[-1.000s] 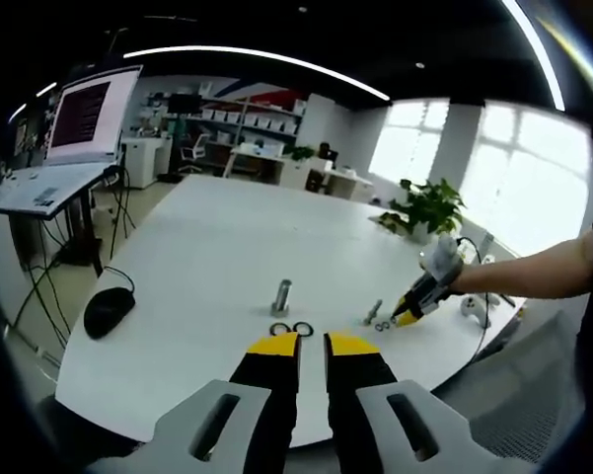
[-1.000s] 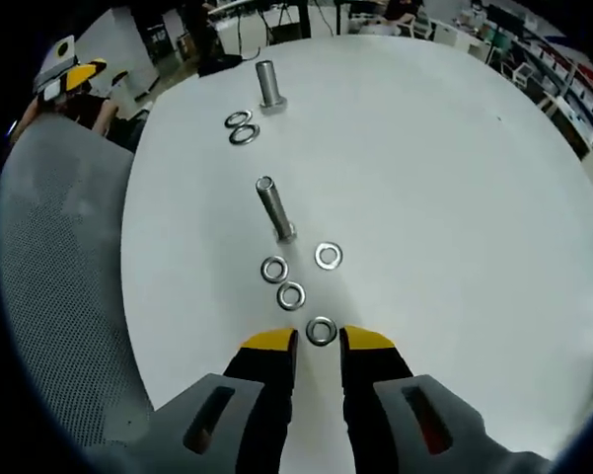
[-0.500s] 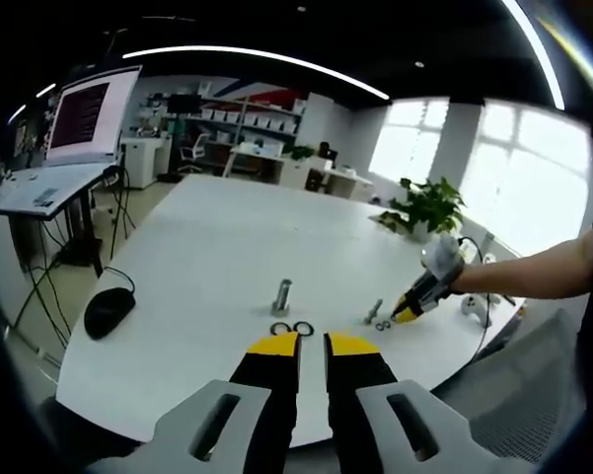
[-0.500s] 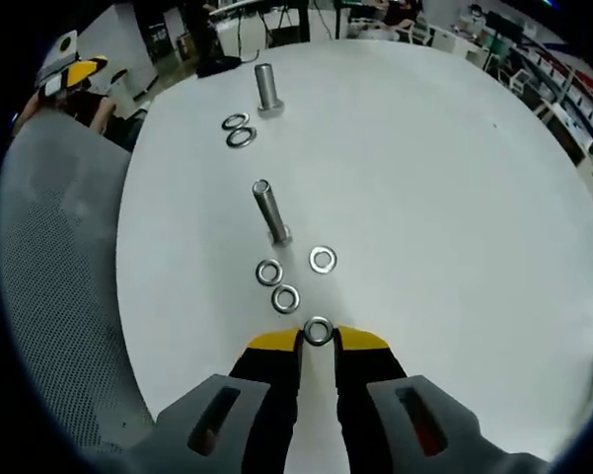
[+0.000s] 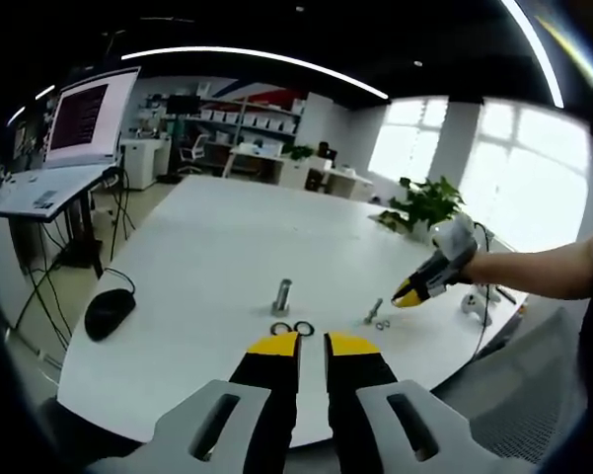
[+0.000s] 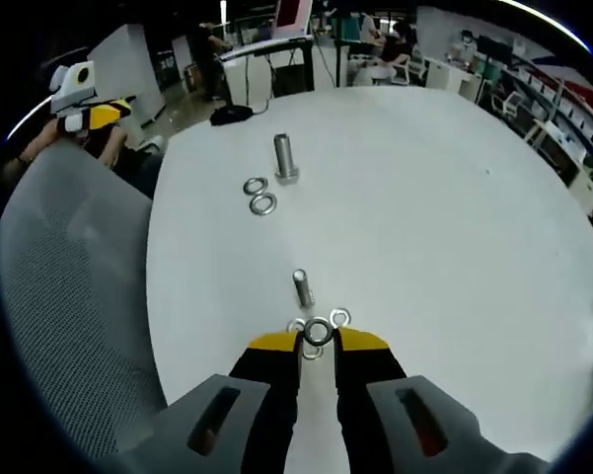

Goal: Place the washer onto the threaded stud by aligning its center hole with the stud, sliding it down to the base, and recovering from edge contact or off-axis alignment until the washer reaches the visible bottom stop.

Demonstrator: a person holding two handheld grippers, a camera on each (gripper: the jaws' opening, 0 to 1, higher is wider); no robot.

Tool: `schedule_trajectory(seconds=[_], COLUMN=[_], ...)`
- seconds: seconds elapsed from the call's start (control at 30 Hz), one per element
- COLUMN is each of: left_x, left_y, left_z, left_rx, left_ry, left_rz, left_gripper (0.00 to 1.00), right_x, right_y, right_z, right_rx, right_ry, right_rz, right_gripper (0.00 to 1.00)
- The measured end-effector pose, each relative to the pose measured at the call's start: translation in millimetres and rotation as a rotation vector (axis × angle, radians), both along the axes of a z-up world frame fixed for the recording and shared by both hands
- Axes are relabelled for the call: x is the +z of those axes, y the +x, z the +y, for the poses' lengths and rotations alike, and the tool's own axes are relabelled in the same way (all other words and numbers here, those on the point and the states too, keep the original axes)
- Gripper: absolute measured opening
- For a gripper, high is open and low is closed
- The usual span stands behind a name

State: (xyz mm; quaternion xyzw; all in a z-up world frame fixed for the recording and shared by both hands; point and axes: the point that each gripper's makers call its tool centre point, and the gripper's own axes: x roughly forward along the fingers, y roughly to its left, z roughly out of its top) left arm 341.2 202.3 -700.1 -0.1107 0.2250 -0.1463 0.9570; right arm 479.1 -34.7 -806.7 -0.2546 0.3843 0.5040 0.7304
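white round tabletop lies under both claws. right gripper pinches a flat steel washer at its tips, just before the short threaded steel stud. left gripper hovers, jaws slightly apart, holding nothing.

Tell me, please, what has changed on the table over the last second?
The right tongs closed on a washer and lifted it off the table, as the left gripper view confirms. Three washers remain by the near stud. The far stud, its two washers and the left tongs stayed put.
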Motion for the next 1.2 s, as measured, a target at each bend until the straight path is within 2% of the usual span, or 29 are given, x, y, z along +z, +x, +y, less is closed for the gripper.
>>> schedule_trajectory(seconds=[0.2,0.37,0.73,1.2], left_x=[-0.3,-0.3,0.4,0.4], left_y=[-0.5,-0.5,-0.5,-0.5], left_z=[-1,-1,-1,-1], left_rx=[-0.004,-0.003,-0.004,-0.003], left_ry=[0.003,0.003,0.001,-0.001], left_rz=[0.002,0.001,-0.001,-0.001], left_gripper=[0.07,0.07,0.07,0.07], right_x=[15.2,20.9,8.8,-1.3], right_y=[-2,-2,2,4], right_z=[17,29,33,32], right_rx=[0.022,0.043,0.048,0.032], right_ry=[0.034,0.041,-0.007,-0.03], right_rz=[-0.028,-0.042,-0.042,-0.02], right_gripper=[0.15,0.15,0.15,0.15])
